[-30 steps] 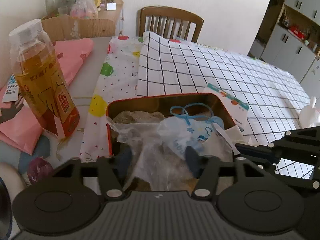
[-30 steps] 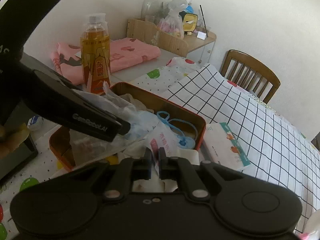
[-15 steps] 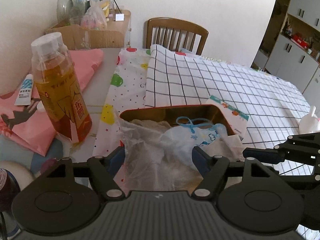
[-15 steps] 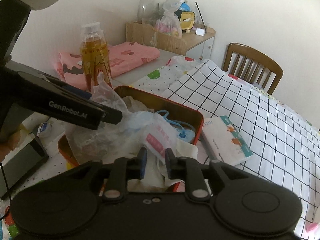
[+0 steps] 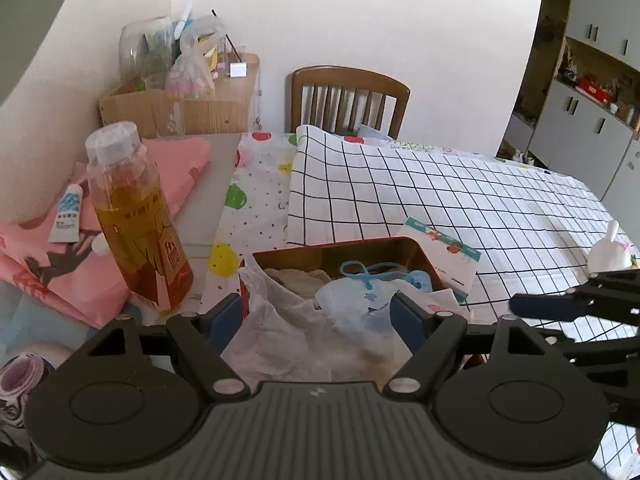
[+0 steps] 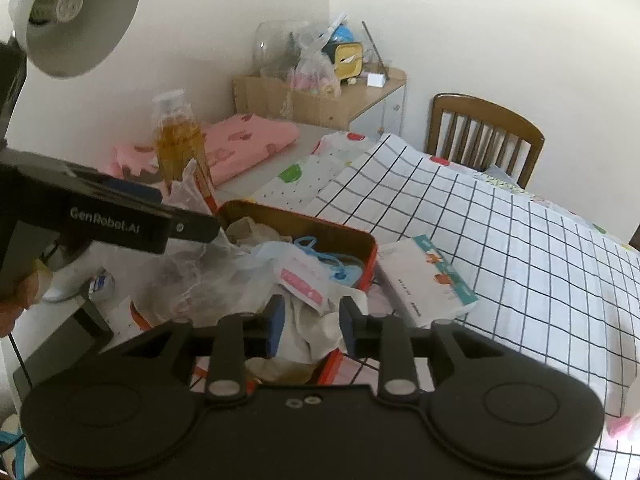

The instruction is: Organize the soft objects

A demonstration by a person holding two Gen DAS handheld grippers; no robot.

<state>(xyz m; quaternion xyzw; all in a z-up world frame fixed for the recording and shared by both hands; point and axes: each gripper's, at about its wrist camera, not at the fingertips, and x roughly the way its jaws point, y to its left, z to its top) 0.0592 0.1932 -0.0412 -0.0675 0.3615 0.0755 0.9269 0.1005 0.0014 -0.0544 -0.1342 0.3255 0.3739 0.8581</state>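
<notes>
The red tin [image 5: 420,246] sits on the table [image 5: 460,200] just ahead of both grippers, stuffed with a crumpled clear bag [image 5: 288,328], a blue-printed mask [image 5: 360,300] and other soft wrappers. The left gripper [image 5: 318,318] is opening wide over the bag, its pads clear of it and gripping nothing. The right gripper [image 6: 311,322] is also opening, a white wrapper [image 6: 310,334] loose between its pads; a tissue pack [image 6: 428,280] lies at the tin's three o'clock, a tea bottle [image 5: 136,220] at its nine.
</notes>
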